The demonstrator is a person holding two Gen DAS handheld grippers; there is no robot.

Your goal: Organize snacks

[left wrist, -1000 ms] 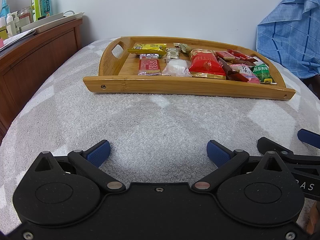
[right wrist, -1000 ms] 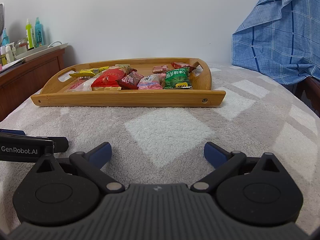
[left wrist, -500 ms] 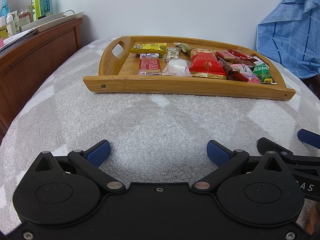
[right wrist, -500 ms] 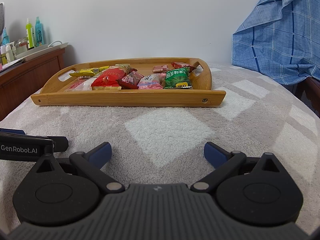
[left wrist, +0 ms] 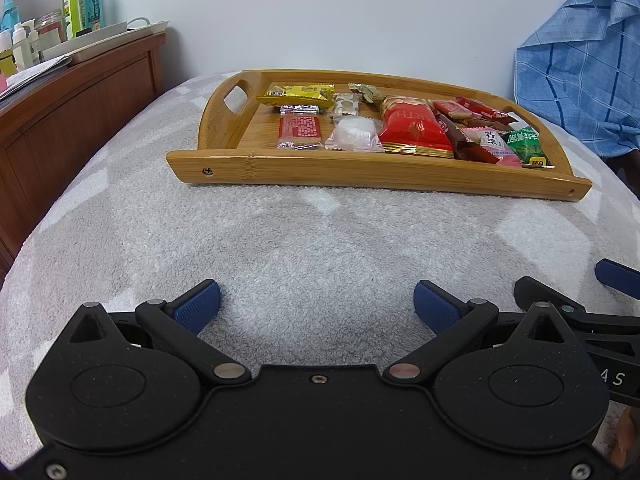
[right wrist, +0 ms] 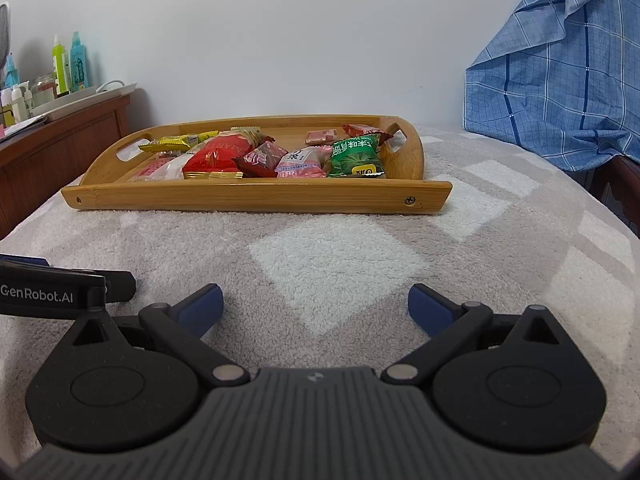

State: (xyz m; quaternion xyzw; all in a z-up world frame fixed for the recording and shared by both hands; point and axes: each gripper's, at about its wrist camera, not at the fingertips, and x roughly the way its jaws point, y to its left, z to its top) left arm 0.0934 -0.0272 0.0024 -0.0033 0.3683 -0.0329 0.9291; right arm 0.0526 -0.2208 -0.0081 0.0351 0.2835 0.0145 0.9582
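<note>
left tongs [left wrist: 316, 300]: jaws spread wide, nothing between the blue pads, parked low over the grey blanket [left wrist: 320, 240]. Looks like a resting pose to me.
right tongs [right wrist: 314, 304]: same deal, gaping and empty, sitting just right of the left pair.
tray [right wrist: 256, 196]: bamboo, straight ahead of both tongs and well apart from them.
snacks: all inside the tray, none on the blanket. Big red bag [left wrist: 414, 128] mid-tray, green packet [right wrist: 354, 156] at the right end, yellow one [left wrist: 298, 94] back left.
my read: everything's corralled, but loosely heaped on the right side, so it fits done or still sorting.
clutter: bottles [left wrist: 80, 0] far left, blue cloth [right wrist: 560, 80] far right.
</note>
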